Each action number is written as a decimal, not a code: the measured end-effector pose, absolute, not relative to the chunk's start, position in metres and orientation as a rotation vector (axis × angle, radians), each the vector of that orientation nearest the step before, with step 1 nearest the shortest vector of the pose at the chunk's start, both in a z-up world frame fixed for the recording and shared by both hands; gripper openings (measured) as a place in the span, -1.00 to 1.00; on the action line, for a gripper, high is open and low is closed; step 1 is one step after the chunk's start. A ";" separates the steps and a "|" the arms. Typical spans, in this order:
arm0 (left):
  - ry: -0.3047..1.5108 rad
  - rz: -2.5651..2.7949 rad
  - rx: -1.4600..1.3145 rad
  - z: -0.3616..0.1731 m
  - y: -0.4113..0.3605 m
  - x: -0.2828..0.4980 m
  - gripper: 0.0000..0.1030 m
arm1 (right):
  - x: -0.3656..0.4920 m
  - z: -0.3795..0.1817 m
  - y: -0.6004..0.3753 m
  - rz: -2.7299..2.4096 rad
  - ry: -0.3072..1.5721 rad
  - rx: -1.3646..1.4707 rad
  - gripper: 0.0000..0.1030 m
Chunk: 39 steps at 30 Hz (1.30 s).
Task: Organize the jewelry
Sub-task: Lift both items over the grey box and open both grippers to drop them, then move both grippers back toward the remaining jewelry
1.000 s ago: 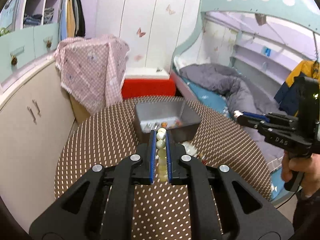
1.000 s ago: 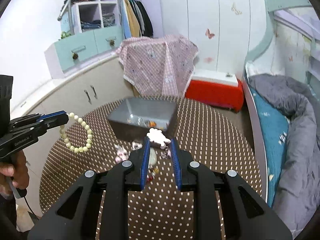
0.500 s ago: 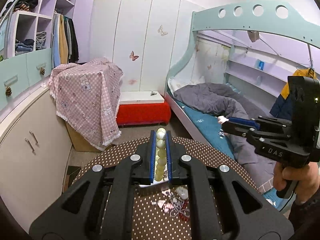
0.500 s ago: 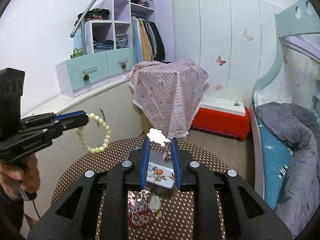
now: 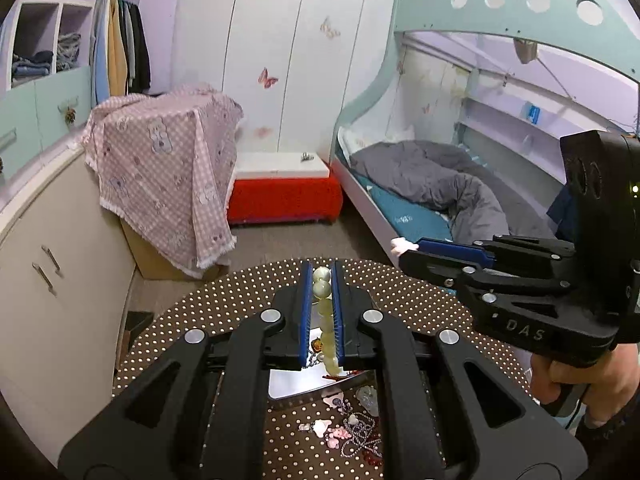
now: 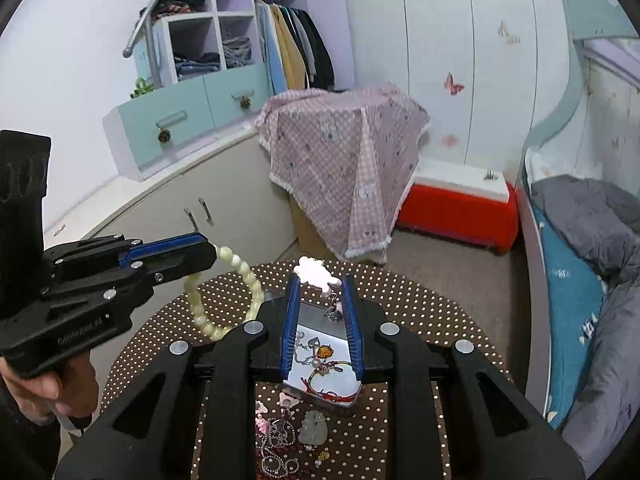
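Over the round brown table with white dots [image 6: 400, 292], my left gripper [image 5: 321, 280] pinches a pale green bead bracelet [image 6: 224, 300], and my right gripper [image 6: 318, 280] clamps a white flower charm [image 6: 316, 273]. Below sits a shiny metal tray [image 6: 320, 344] of trinkets; loose jewellery [image 6: 288, 436] lies beside it. Behind: a pink checked cloth [image 6: 340, 160], a red box [image 6: 460, 208], and a teal bunk bed [image 5: 440, 184].

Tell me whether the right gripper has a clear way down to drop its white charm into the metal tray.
Probably yes. The right gripper, shut on the white charm, hangs above the open metal tray. The left gripper with its bead bracelet sits off to the side.
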<state>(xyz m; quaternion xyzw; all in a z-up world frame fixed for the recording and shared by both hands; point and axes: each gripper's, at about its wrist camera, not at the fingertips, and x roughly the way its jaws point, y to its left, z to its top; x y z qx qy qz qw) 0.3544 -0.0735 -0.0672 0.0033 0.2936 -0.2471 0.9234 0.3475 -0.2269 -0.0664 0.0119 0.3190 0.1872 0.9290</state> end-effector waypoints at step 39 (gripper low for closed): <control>0.422 -0.299 -0.002 -0.053 -0.005 0.233 0.87 | 0.207 -0.052 -0.258 0.127 0.526 0.147 0.84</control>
